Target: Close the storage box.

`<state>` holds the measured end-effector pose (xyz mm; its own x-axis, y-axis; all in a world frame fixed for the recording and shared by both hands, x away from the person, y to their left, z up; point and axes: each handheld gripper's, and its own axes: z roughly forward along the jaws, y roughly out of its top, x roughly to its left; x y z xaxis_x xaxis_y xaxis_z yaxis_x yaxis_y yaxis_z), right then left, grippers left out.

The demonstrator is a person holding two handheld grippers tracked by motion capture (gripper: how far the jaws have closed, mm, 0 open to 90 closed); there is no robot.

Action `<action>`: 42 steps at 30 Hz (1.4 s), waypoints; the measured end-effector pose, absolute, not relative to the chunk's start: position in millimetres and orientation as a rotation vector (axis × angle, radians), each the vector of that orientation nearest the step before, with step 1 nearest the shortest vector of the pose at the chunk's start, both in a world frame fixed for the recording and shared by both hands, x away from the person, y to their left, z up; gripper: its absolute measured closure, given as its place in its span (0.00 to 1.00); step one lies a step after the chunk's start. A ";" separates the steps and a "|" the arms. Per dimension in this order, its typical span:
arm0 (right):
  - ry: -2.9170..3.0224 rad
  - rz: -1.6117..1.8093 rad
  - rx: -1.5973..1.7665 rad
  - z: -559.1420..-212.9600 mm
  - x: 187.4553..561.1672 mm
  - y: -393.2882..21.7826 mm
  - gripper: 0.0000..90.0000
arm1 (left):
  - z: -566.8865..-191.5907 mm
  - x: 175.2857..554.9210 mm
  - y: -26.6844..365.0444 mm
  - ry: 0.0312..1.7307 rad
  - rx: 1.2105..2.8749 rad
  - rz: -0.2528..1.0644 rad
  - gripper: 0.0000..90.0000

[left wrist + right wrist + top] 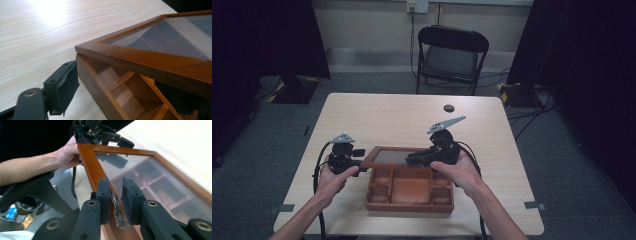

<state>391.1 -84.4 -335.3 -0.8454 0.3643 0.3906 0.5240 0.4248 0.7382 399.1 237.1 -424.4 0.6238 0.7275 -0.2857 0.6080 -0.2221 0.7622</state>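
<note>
Wooden box (410,192) with a glass-paned lid (388,157) sits near the front middle of the pale table (382,112), its lid raised at a slant over the open compartments.

One box, one lid, two grippers and two hands are in play. No brand, label or readable writing shows on the box, the lid or the grippers.

At the left of the high view, the left hand (332,176) comes in from the near edge with the forearm angled up toward the box, and holds the left gripper (360,169) level at the lid's left corner. In the left gripper view one black jaw stands just beside the box's outer wall and the other lies inside under the lid frame, so the jaws straddle the wall; whether the pads press on it cannot be told.

At the right, the right hand (460,172) holds the right gripper (410,160) turned leftward across the lid's near edge. In the right gripper view its jaws stand close together on either side of a small metal handle (117,207) on the lid's frame, with one pad against it and a narrow gap at the other.

A dark folding chair (451,57) stands beyond the table's far edge, and a small black disc (448,108) lies on the far part of the tabletop.
</note>
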 end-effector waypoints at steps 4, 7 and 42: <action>-2.473 -1.375 -0.789 -337.4 392.3 -83.7 0.90 | -425.5 399.5 237.3 1.057 1.927 0.164 0.22; -2.481 -1.353 -0.788 -337.8 392.1 -82.9 0.90 | -426.5 399.8 237.2 1.058 1.938 0.172 0.23; -2.591 -1.248 -0.716 -358.5 371.3 -84.8 0.91 | -437.7 405.7 264.0 1.141 1.913 0.167 0.23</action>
<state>371.3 -84.8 -358.5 -0.8684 0.3449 0.3564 0.4937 0.5324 0.6877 405.7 264.0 -437.7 0.5693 0.7656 -0.2995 0.6481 -0.1938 0.7365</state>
